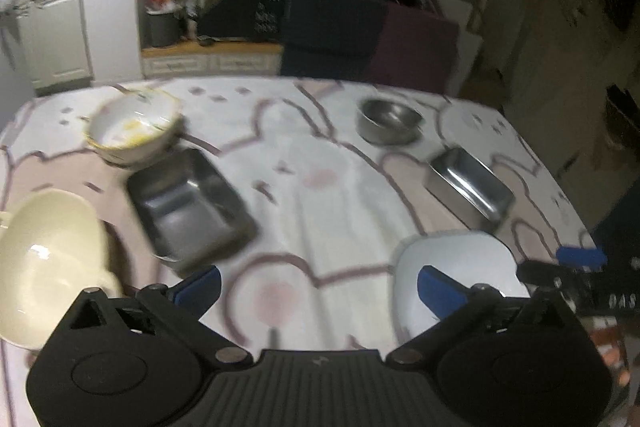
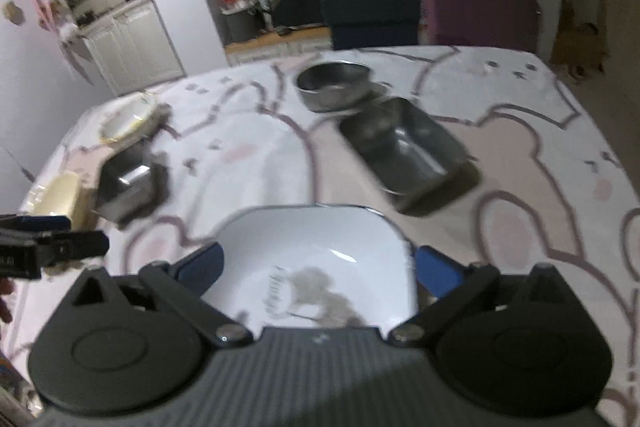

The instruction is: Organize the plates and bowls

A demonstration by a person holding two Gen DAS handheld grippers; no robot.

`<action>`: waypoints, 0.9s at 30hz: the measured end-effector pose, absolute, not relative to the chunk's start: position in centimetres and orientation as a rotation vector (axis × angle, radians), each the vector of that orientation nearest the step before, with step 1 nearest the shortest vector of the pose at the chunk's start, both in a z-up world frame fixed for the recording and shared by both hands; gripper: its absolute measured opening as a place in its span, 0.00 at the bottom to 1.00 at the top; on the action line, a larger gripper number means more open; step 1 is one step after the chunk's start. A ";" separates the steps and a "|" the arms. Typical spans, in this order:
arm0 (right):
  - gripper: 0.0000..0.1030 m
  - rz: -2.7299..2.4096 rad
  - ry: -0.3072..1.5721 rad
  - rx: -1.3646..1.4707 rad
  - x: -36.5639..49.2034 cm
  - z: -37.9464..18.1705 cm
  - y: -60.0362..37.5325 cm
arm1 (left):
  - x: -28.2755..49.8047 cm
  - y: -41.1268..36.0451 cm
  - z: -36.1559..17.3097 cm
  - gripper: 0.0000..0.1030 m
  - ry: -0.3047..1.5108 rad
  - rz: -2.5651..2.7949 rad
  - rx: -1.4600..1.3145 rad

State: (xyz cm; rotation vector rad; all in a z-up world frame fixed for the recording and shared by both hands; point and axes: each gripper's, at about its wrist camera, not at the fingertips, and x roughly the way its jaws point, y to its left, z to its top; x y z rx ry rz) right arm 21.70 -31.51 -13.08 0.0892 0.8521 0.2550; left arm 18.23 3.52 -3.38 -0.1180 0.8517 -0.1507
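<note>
On the patterned tablecloth (image 2: 520, 167), white plate (image 2: 320, 259) lies between the spread right claw (image 2: 318, 267).

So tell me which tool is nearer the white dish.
Right. The right tool hangs open directly over the white dish; the left tool is beside it, over bare cloth.

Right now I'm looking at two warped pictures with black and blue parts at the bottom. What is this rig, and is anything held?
A person holds a two-finger gripper in each hand, each with a wide-angle camera looking along its blue fingers. The left gripper and right gripper are both open and hold nothing. On the patterned tablecloth lie a white square dish, two metal trays, a round metal bowl, a cream bowl and a flowered bowl.
</note>
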 end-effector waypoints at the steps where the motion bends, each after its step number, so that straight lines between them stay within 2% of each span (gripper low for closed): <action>1: 1.00 0.273 0.841 0.095 21.7 -12.9 -30.8 | 18.4 4.5 -3.0 1.00 0.842 -0.136 -0.127; 8: 1.00 0.373 0.799 0.139 21.9 -12.4 -25.3 | 19.7 11.5 -1.6 1.00 0.778 -0.002 -0.161; 17: 1.00 0.480 0.782 0.218 22.6 -13.4 -17.6 | 22.3 20.4 -2.8 1.00 0.782 0.151 -0.174; 27: 0.99 0.592 0.916 0.427 24.1 -17.6 -9.1 | 23.4 26.8 -5.3 1.00 0.774 0.244 -0.211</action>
